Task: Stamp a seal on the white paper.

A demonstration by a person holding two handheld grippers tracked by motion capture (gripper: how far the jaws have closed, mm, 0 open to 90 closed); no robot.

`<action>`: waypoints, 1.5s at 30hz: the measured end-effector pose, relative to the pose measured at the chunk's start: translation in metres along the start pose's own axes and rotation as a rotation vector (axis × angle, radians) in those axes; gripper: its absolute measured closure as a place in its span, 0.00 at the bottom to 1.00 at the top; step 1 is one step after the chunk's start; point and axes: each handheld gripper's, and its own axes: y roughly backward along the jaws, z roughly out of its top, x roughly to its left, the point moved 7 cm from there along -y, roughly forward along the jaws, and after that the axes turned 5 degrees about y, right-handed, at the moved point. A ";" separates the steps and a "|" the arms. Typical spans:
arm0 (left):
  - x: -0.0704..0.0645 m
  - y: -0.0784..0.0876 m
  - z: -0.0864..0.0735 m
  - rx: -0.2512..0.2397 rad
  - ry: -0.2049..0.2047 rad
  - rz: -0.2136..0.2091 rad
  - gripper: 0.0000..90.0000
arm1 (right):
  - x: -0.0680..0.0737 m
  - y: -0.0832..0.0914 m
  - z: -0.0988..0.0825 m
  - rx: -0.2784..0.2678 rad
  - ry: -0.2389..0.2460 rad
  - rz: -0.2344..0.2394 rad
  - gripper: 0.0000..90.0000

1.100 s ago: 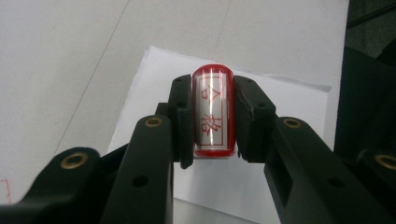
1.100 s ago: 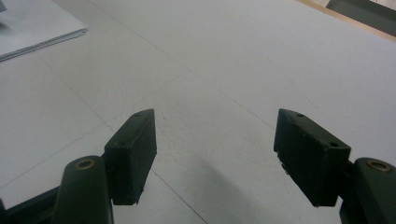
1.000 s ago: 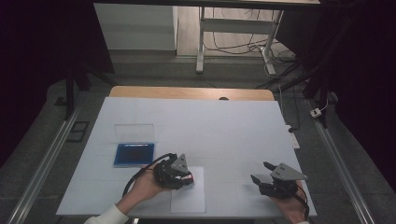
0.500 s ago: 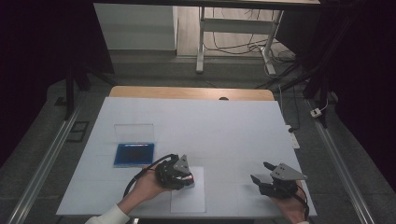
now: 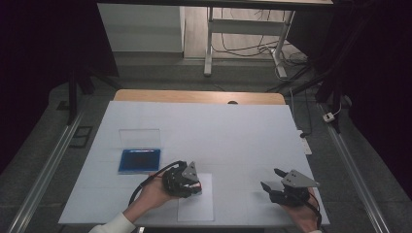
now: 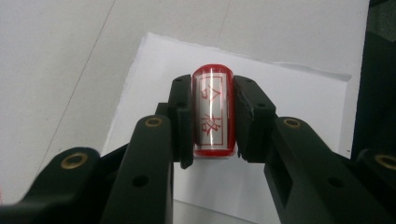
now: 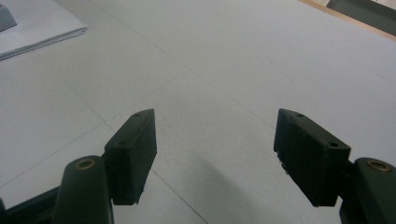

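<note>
Red stamp (image 6: 213,112), a small cylinder with a clear window and red characters on its side, sits clamped between the two black jaws of the left gripper (image 6: 212,116). Both pads press flat against its sides, so the jaws stand closed on it with no slack showing. Its long axis runs along the jaws, one rounded red end pointing away from the gripper's body. Directly beneath the stamp and the jaw tips lies a white sheet of paper (image 6: 289,102); from the left gripper view its far corner reaches beyond the stamp's tip. Whether the stamp touches the sheet I cannot tell.

In the high view the left gripper (image 5: 194,187) hovers low over that same paper (image 5: 197,208), held in the person's left hand (image 5: 151,194), with a black cable looping behind it. Off to the far left of this gripper rests a blue ink pad (image 5: 139,160) with its clear lid (image 5: 140,137) folded back beyond it.

Well apart to the right, the right gripper (image 5: 273,179) rests in the person's right hand (image 5: 303,217), jaws spread wide with nothing between them. Ahead of its tips lies the white table surface (image 7: 261,60).
</note>
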 end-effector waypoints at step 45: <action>-0.001 -0.006 0.001 0.075 0.011 0.012 0.79 | 0.003 -0.002 0.002 0.009 0.013 -0.001 0.33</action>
